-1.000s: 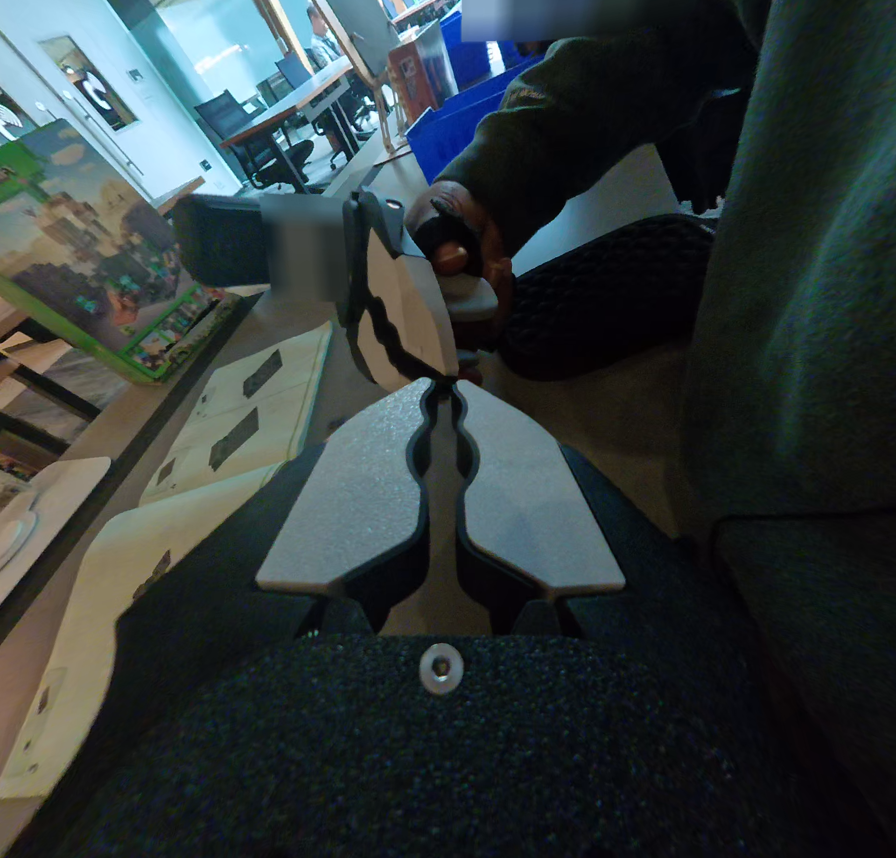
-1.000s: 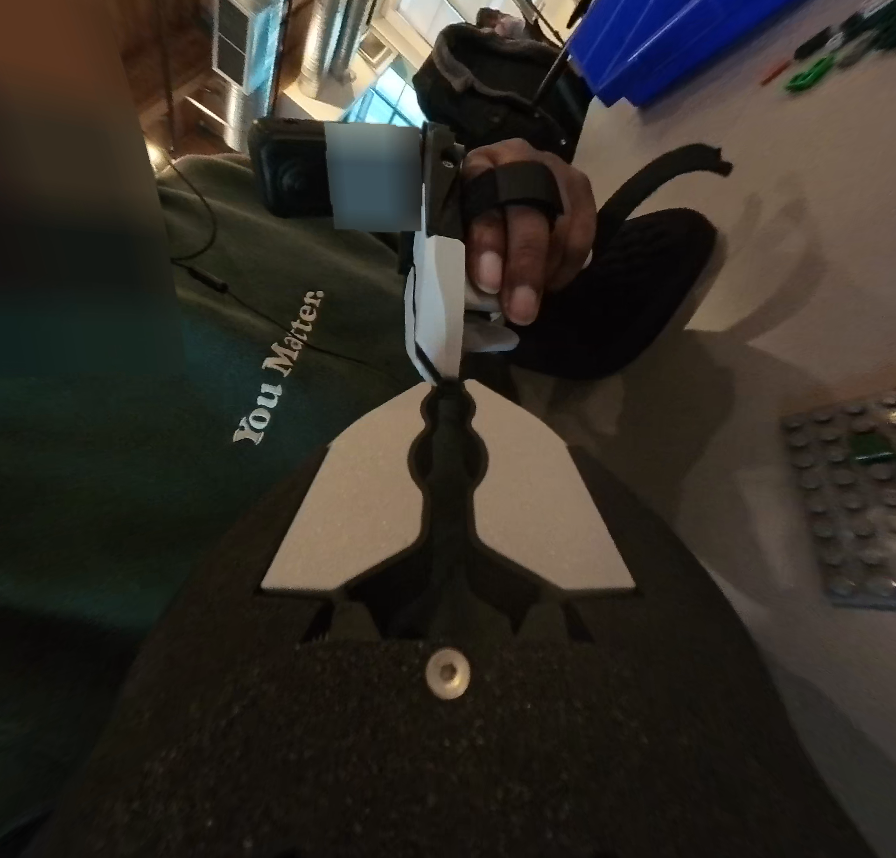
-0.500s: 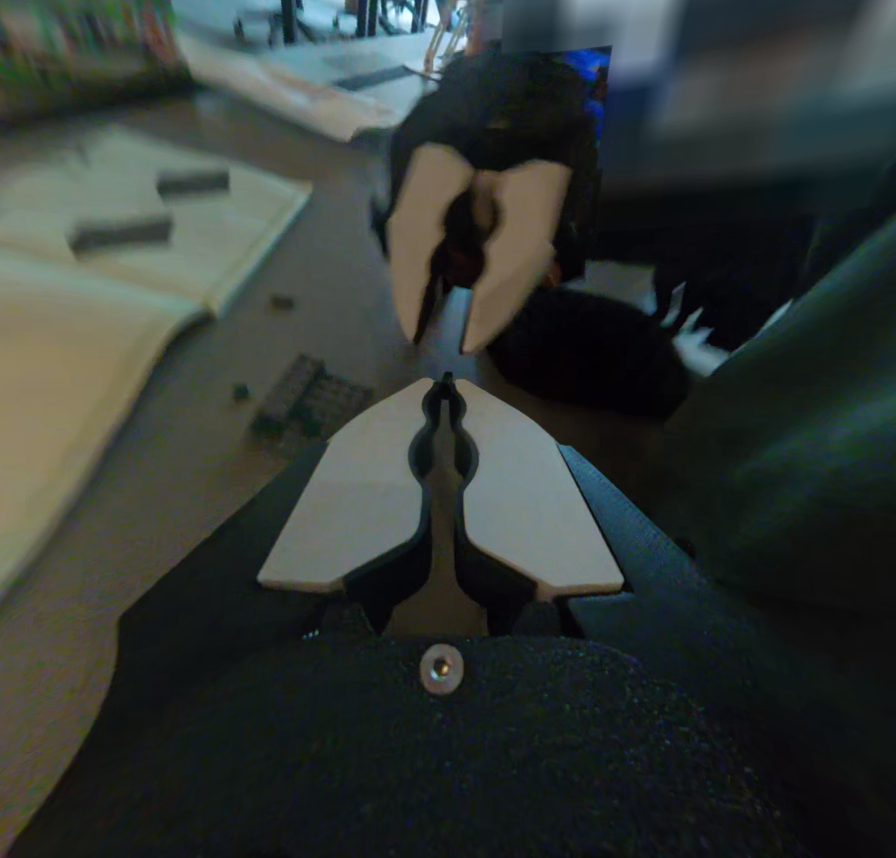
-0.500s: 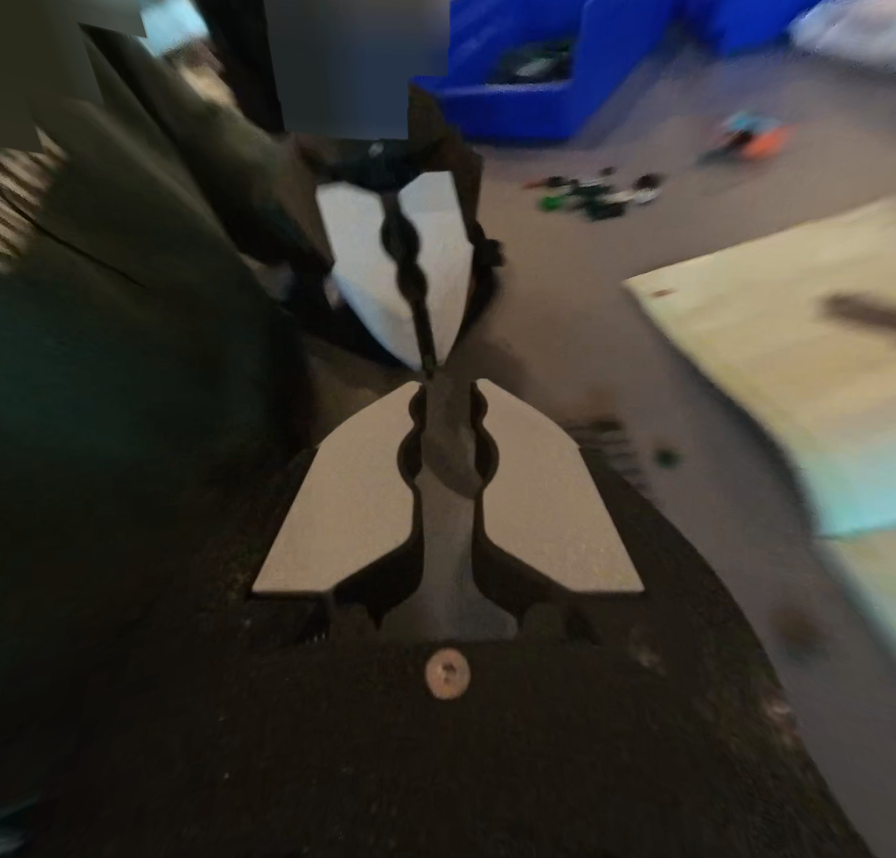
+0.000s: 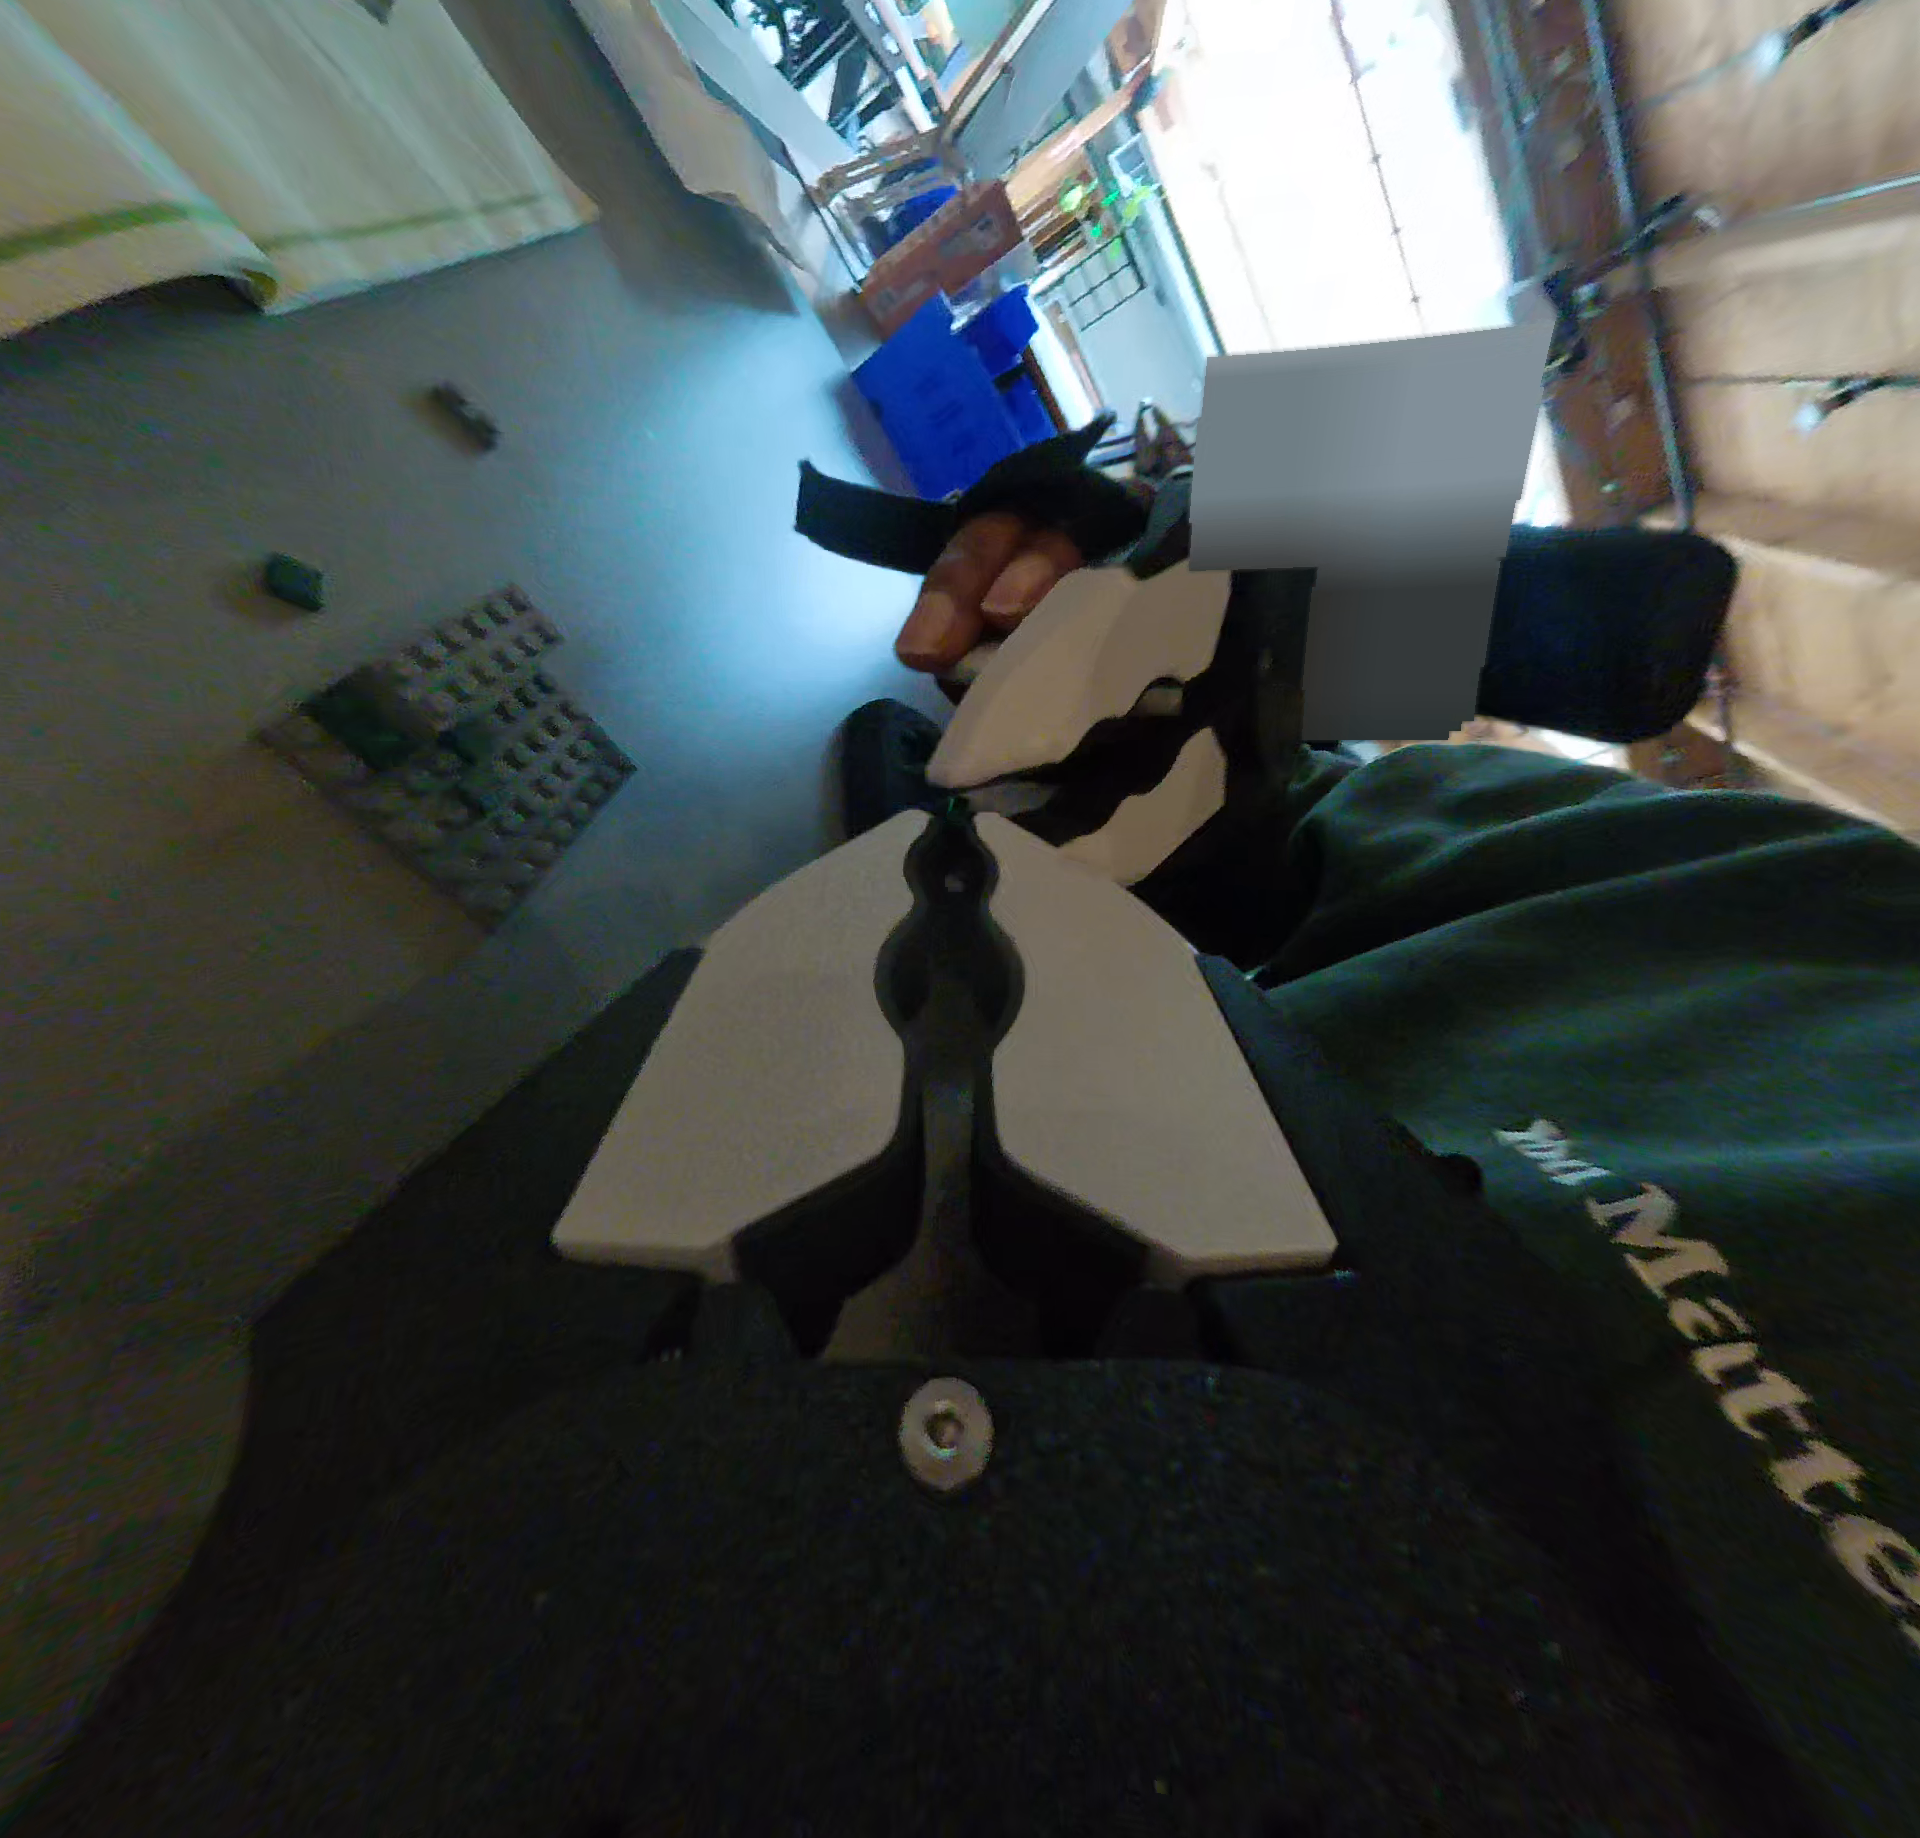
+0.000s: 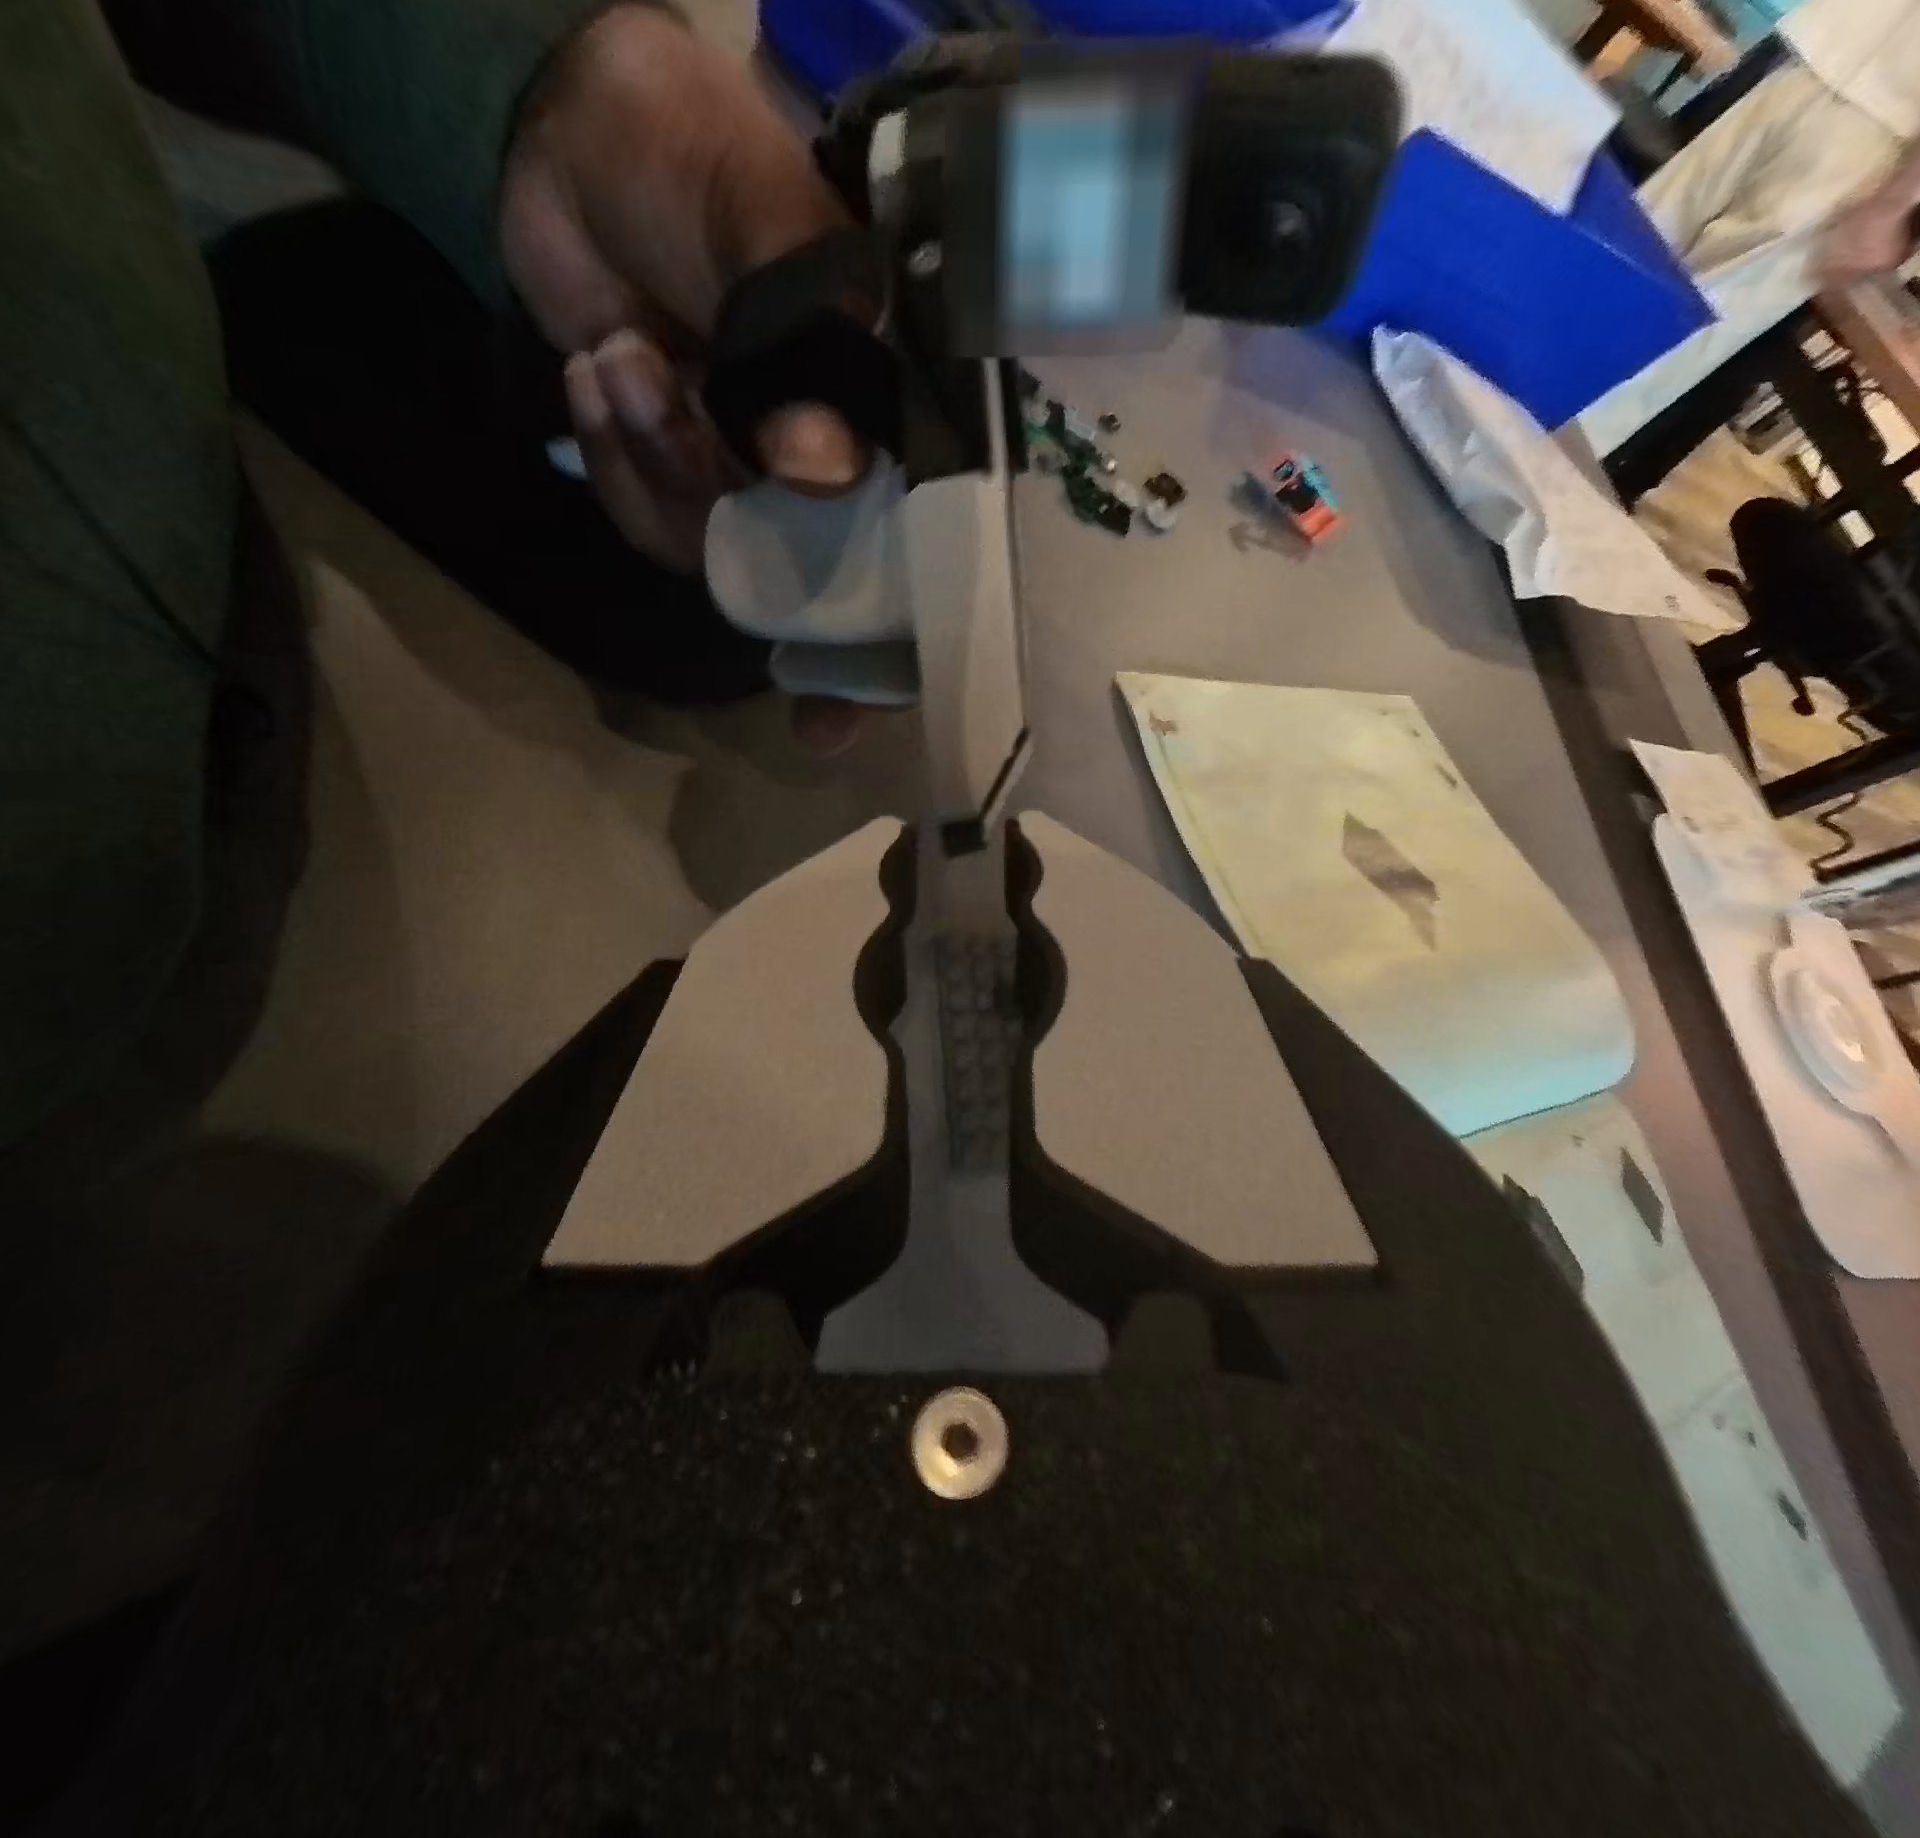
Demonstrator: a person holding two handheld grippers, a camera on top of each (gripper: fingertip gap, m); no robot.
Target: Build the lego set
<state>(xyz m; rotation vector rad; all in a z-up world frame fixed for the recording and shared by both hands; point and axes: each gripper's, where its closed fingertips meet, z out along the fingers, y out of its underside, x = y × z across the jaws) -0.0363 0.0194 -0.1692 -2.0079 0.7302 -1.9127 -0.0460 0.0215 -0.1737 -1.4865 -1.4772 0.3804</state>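
In the left wrist view my left gripper (image 5: 954,820) is shut, with a small dark green piece (image 5: 954,804) pinched at its tips. The right wrist view shows that piece (image 6: 961,836) as a small dark square at the left fingers' (image 6: 966,666) tip. My right gripper (image 6: 961,838) is open, and the left tip with the piece stands between its fingertips, with a thin gap on each side. In the left wrist view the right gripper (image 5: 971,786) meets mine tip to tip. The grey studded baseplate (image 5: 488,791) with dark green bricks (image 5: 374,723) lies on the table to the left, and it also shows through the right gripper's gap (image 6: 971,1040).
An open instruction booklet (image 6: 1351,884) lies to the right, also at the left view's top left (image 5: 260,126). Loose pieces (image 6: 1081,458) and an orange-teal bit (image 6: 1299,484) lie farther back. Blue bins (image 6: 1455,230) stand behind. Two small bricks (image 5: 294,580) lie near the baseplate. A green sleeve (image 5: 1558,957) is close by. Only a small space, under 4 cm, lies between the two pairs of fingers. The orange-teal bit (image 6: 1299,484) is about 35 cm from both grippers' fingertips.
Both grippers turned in the air while staying tip to tip. My right gripper's jaws widened from nearly shut to open. My left gripper stayed shut.
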